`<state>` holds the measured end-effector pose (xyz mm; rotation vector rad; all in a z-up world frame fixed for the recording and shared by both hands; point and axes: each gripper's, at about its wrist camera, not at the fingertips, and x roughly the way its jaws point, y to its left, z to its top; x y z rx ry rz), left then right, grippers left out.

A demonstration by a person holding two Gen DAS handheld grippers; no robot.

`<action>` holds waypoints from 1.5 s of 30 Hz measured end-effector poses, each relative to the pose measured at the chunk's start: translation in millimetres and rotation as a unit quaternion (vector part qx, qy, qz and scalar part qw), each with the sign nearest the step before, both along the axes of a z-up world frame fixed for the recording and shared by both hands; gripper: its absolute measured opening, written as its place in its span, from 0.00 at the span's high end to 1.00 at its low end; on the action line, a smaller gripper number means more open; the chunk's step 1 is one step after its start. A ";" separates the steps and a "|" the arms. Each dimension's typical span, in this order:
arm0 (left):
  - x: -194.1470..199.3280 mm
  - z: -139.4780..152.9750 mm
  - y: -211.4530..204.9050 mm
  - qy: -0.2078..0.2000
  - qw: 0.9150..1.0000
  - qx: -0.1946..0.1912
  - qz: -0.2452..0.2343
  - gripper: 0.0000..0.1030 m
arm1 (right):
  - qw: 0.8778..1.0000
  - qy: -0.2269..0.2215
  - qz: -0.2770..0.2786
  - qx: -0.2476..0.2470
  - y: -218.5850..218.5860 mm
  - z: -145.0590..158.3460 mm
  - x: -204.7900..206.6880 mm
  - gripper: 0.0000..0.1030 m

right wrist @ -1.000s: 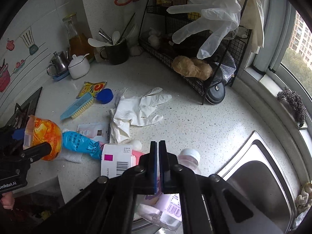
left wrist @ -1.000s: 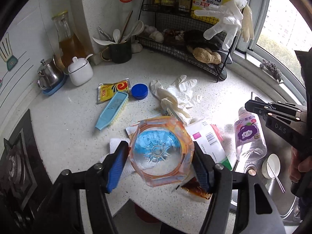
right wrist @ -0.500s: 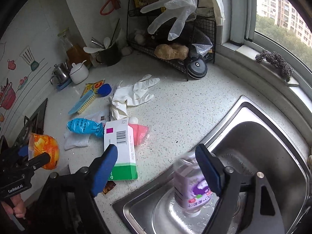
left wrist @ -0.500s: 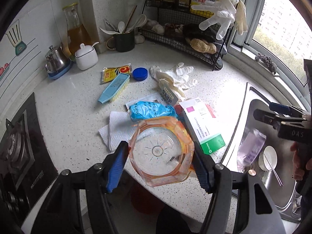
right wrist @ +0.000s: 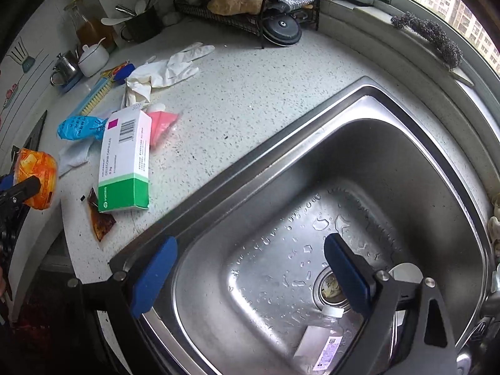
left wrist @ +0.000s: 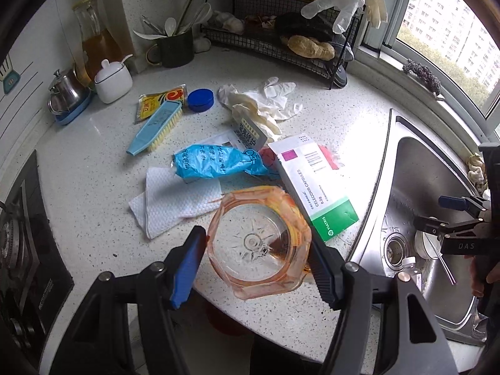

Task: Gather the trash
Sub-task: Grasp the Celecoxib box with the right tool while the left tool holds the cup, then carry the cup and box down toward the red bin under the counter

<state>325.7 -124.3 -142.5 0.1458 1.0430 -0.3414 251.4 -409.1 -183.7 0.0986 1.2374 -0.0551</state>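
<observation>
My left gripper point(left wrist: 257, 265) is shut on a clear orange-labelled plastic jar point(left wrist: 259, 243), held above the counter's front edge; the jar also shows in the right wrist view point(right wrist: 36, 175). My right gripper point(right wrist: 247, 276) is open and empty over the steel sink point(right wrist: 390, 156). A clear plastic bottle point(right wrist: 322, 340) lies in the sink by the drain. On the counter lie a white-and-green medicine box point(left wrist: 315, 184), a blue plastic bag point(left wrist: 215, 161), a paper towel point(left wrist: 175, 200), white gloves point(left wrist: 262, 103), a pink wrapper point(right wrist: 162, 123) and a brown sauce sachet point(right wrist: 100, 218).
A blue scrub brush point(left wrist: 156, 125), yellow packet point(left wrist: 159, 100) and blue lid point(left wrist: 200, 100) lie further back. A sugar pot point(left wrist: 112, 81), kettle point(left wrist: 65, 93), utensil mug point(left wrist: 173, 47) and wire rack point(left wrist: 281, 47) line the wall. A stove point(left wrist: 22, 250) is at left.
My right gripper opened and let the bottle go into the sink, then moved over the basin. My left gripper drew back toward the counter's front edge with the jar.
</observation>
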 end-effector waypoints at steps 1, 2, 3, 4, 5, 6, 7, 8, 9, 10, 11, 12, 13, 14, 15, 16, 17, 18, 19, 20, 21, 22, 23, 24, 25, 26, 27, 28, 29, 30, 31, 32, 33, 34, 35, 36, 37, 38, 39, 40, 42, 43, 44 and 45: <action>0.0 -2.1 -1.5 0.002 1.000 0.000 -0.001 0.40 | 1.000 0.004 -0.004 -0.004 -4.9 -3.0 -4.8 0.08; 0.5 -4.7 -2.4 0.006 1.000 0.000 -0.002 0.40 | 1.000 0.006 -0.005 -0.006 -7.4 -4.0 -9.2 0.08; 1.2 -7.7 -3.3 0.009 1.000 0.000 -0.002 0.40 | 1.000 0.008 -0.002 -0.003 -9.2 -4.9 -11.6 0.08; 1.9 -11.0 -3.9 0.012 1.000 0.002 -0.003 0.40 | 1.000 0.011 0.002 0.002 -9.3 -5.3 -12.1 0.08; 3.1 -14.4 -4.4 0.016 1.000 0.005 -0.002 0.40 | 1.000 0.013 0.004 0.005 -8.3 -5.1 -10.6 0.08; 4.2 -17.3 -4.2 0.019 1.000 0.007 -0.001 0.40 | 1.000 0.015 0.005 0.006 -6.5 -4.7 -8.5 0.08; 5.8 -19.6 -3.7 0.022 1.000 0.007 -0.001 0.40 | 1.000 0.016 0.007 0.008 -3.3 -4.2 -5.2 0.08; 6.9 -21.3 -2.8 0.024 1.000 0.007 0.001 0.40 | 1.000 0.014 0.011 0.013 1.8 -4.1 1.2 0.08; 8.4 -22.3 -1.6 0.025 1.000 0.007 0.003 0.40 | 1.000 0.012 0.017 0.017 7.2 -2.8 5.8 0.08; 10.2 -23.3 0.2 0.026 1.000 0.008 0.005 0.40 | 0.999 0.010 0.023 0.020 13.3 -1.8 10.9 0.08; 12.3 -24.1 2.4 0.026 1.000 0.009 0.008 0.40 | 0.999 0.009 0.031 0.023 20.6 -2.5 16.1 0.08; 14.2 -24.5 4.9 0.027 1.000 0.009 0.010 0.40 | 0.999 0.009 0.039 0.027 27.9 -2.5 21.5 0.08; 16.1 -24.9 7.4 0.027 0.999 0.010 0.013 0.40 | 0.998 0.009 0.046 0.029 35.0 -2.4 26.8 0.08; 17.8 -25.5 10.3 0.027 0.999 0.010 0.016 0.40 | 0.998 0.008 0.054 0.034 42.0 -2.5 31.9 0.08; 19.3 -25.5 13.0 0.027 0.999 0.011 0.019 0.40 | 0.997 0.008 0.060 0.039 49.1 -2.9 36.9 0.08; 20.9 -25.6 15.8 0.027 0.999 0.012 0.021 0.40 | 0.997 0.007 0.066 0.044 56.3 -3.5 42.0 0.08; 22.4 -25.5 18.5 0.026 0.999 0.013 0.024 0.40 | 0.996 0.008 0.072 0.048 63.3 -4.8 47.9 0.08; 23.9 -25.5 21.4 0.026 0.999 0.014 0.027 0.40 | 0.996 0.009 0.077 0.051 69.5 -6.5 53.2 0.08; 25.2 -25.5 24.5 0.026 0.999 0.014 0.031 0.40 | 0.995 0.009 0.081 0.054 76.2 -7.4 58.1 0.08; 26.8 -25.7 28.1 0.027 0.999 0.014 0.034 0.40 | 0.995 0.009 0.085 0.058 81.9 -9.1 61.7 0.08; 28.0 -26.0 31.2 0.027 0.999 0.013 0.037 0.40 | 0.994 0.011 0.087 0.060 88.0 -10.3 66.4 0.08; 29.2 -26.4 34.3 0.028 0.999 0.014 0.040 0.40 | 0.994 0.012 0.089 0.061 93.7 -11.7 70.9 0.08; 30.4 -27.0 37.3 0.028 0.999 0.015 0.044 0.40 | 0.994 0.013 0.092 0.062 98.1 -12.8 74.5 0.08; 31.4 -27.6 40.2 0.029 0.998 0.016 0.048 0.40 | 0.994 0.013 0.094 0.059 103.0 -14.1 78.3 0.08; 32.3 -28.2 42.9 0.030 0.998 0.017 0.051 0.40 | 0.994 0.014 0.095 0.052 107.8 -15.4 81.8 0.08; 33.2 -28.7 45.6 0.031 0.998 0.017 0.054 0.40 | 0.994 0.015 0.097 0.045 112.4 -17.8 86.1 0.08; 33.9 -29.3 48.1 0.031 0.998 0.018 0.057 0.40 | 0.994 0.017 0.098 0.039 115.9 -19.5 89.0 0.08; 35.0 -29.7 50.3 0.033 0.997 0.018 0.060 0.40 | 0.994 0.018 0.101 0.039 118.4 -20.9 91.8 0.08; 35.6 -30.0 52.7 0.033 0.997 0.018 0.064 0.40 | 0.994 0.019 0.103 0.039 120.7 -22.3 94.4 0.08; 36.2 -30.2 55.1 0.033 0.997 0.018 0.067 0.40 | 0.994 0.018 0.103 0.038 122.6 -23.6 96.5 0.08; 36.7 -30.5 57.3 0.033 0.997 0.019 0.071 0.40 | 0.994 0.018 0.102 0.034 124.5 -24.9 99.5 0.08; 37.2 -30.3 59.7 0.033 0.997 0.019 0.074 0.40 | 0.994 0.019 0.100 0.029 125.6 -26.1 101.8 0.09; 37.1 -30.4 61.9 0.033 0.996 0.019 0.077 0.40 | 0.995 0.019 0.097 0.026 125.9 -26.8 103.6 0.13; 36.8 -30.2 63.9 0.033 0.996 0.019 0.080 0.40 | 0.995 0.019 0.094 0.026 125.7 -27.3 104.7 0.18; 36.4 -30.1 65.6 0.033 0.996 0.019 0.083 0.40 | 0.995 0.020 0.092 0.028 126.2 -28.3 106.2 0.20; 35.8 -29.9 67.2 0.032 0.996 0.020 0.086 0.40 | 0.995 0.022 0.091 0.027 126.2 -29.4 106.5 0.27; 34.9 -29.4 69.2 0.032 0.995 0.020 0.090 0.40 | 0.995 0.021 0.091 0.015 129.9 -29.7 107.0 0.32; 33.8 -28.7 71.3 0.032 0.995 0.018 0.094 0.40 | 0.995 0.020 0.095 0.008 132.0 -29.3 106.3 0.37; 32.5 -28.0 72.8 0.031 0.995 0.016 0.097 0.40 | 0.995 0.018 0.099 0.002 133.7 -28.0 104.6 0.44; 30.4 -26.9 73.9 0.030 0.994 0.015 0.100 0.40 | 0.995 0.017 0.102 0.005 135.2 -26.9 102.8 0.45; 25.3 -23.9 74.6 0.026 0.995 0.016 0.100 0.40 | 0.995 0.009 0.101 0.015 137.3 -22.0 96.8 0.46; 22.6 -21.8 74.5 0.023 0.995 0.016 0.098 0.40 | 0.995 0.000 0.101 0.013 136.7 -16.9 92.2 0.46; 19.0 -19.4 74.6 0.019 0.995 0.016 0.097 0.40 | 0.995 -0.011 0.103 0.011 135.8 -10.7 86.7 0.46; 15.5 -17.0 74.7 0.016 0.995 0.015 0.097 0.40 | 0.994 -0.019 0.104 0.012 136.2 -4.4 81.9 0.46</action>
